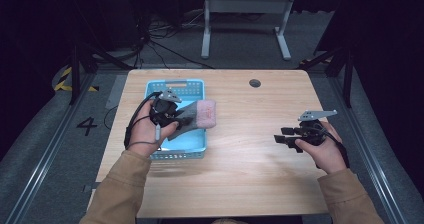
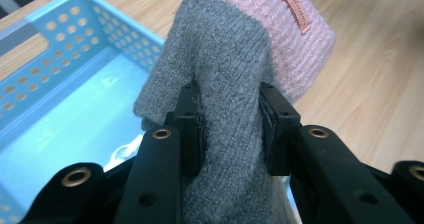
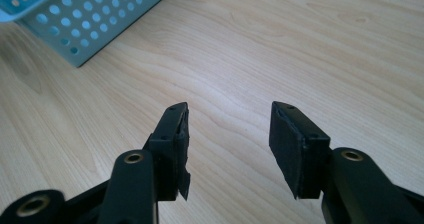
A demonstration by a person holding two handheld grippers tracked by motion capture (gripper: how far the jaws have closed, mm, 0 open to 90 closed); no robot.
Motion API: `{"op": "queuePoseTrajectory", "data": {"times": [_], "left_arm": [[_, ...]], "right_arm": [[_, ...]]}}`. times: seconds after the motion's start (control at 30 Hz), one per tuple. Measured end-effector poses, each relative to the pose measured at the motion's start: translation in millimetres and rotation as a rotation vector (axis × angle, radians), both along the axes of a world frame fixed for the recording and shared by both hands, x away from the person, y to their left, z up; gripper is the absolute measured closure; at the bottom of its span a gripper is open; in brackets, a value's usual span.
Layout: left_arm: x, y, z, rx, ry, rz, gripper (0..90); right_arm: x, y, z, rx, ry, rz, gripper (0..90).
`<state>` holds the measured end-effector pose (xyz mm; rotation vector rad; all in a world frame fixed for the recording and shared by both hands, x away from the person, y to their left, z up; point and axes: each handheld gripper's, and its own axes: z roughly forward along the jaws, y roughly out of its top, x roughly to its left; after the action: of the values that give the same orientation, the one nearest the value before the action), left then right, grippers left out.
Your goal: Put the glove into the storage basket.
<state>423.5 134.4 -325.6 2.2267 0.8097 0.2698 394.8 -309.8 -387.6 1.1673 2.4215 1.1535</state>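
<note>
Hanging over the blue basket [image 1: 192, 149] at ten o'clock on the table [image 1: 240, 174], the grey-and-pink sock [image 2: 235, 79] sits clamped in the left gripper [image 2: 230, 129]; at three o'clock, the right gripper [image 3: 227, 139] gapes wide, empty.

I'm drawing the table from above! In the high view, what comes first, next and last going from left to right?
Blue basket → left gripper holding the grey and pink sock → small round hole in the table → right gripper, open, with nothing in it.
</note>
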Motion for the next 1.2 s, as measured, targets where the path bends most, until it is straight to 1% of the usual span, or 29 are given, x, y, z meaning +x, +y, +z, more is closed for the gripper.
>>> {"op": "queuePoseTrajectory", "data": {"times": [0.07, 0.17, 0.27, 0.37, 0.47, 0.57, 0.6, 0.63, 0.73, 0.83, 0.9, 0.97, 1.03, 1.1, 1.2], "left_arm": [[5.2, 4.1, -1.7, 0.009, 0.003, 0.007, 67.5], [11.7, 10.7, -5.0, 0.001, -0.008, 0.034, 67.4], [18.7, 16.5, -8.3, -0.006, 0.001, 0.059, 67.5], [26.2, 19.8, -12.5, 0.001, 0.01, 0.062, 67.4], [32.3, 22.5, -17.2, 0.008, 0.018, 0.062, 67.4], [37.6, 24.9, -23.5, 0.014, 0.012, 0.066, 67.3], [39.2, 25.8, -25.5, 0.015, 0.019, 0.065, 67.3], [40.4, 26.4, -27.8, 0.019, 0.018, 0.066, 67.3], [44.4, 28.4, -34.5, 0.025, 0.035, 0.058, 67.2], [47.6, 27.8, -44.0, 0.016, 0.056, 0.062, 67.2], [49.6, 27.1, -49.5, 0.024, 0.065, 0.067, 67.1], [51.7, 27.2, -53.7, 0.031, 0.087, 0.077, 66.9], [52.7, 25.3, -56.3, 0.06, 0.098, 0.081, 66.8], [53.7, 23.1, -59.0, 0.076, 0.104, 0.09, 66.7], [56.7, 21.6, -63.8, 0.071, 0.125, 0.086, 66.7]], "right_arm": [[-1.6, -0.4, -1.3, -0.004, 0.002, -0.002, 51.1], [-4.5, -2.2, -1.4, -0.001, 0.004, -0.013, 51.1], [-6.9, -4.3, -3.5, -0.003, 0.008, -0.018, 50.9], [-8.4, -5.4, -5.6, -0.011, 0.014, -0.021, 50.8], [-9.3, -6.0, -5.9, -0.007, 0.014, -0.021, 50.7], [-9.9, -6.6, -6.6, -0.01, 0.015, -0.022, 50.4], [-9.9, -6.7, -6.9, -0.009, 0.014, -0.022, 50.3], [-10.0, -6.7, -6.9, -0.011, 0.013, -0.022, 50.1], [-9.8, -5.9, -6.7, -0.007, 0.013, -0.019, 50.0], [-9.5, -4.5, -7.2, -0.01, 0.015, -0.016, 49.9], [-9.1, -3.9, -7.3, -0.01, 0.013, -0.012, 49.8], [-9.1, -3.5, -7.2, -0.01, 0.013, -0.01, 49.7], [-8.9, -3.2, -7.6, -0.011, 0.015, -0.01, 49.4], [-8.7, -3.1, -8.4, -0.013, 0.016, -0.009, 49.3], [-8.7, -2.8, -9.0, -0.014, 0.015, -0.009, 49.0]]}}
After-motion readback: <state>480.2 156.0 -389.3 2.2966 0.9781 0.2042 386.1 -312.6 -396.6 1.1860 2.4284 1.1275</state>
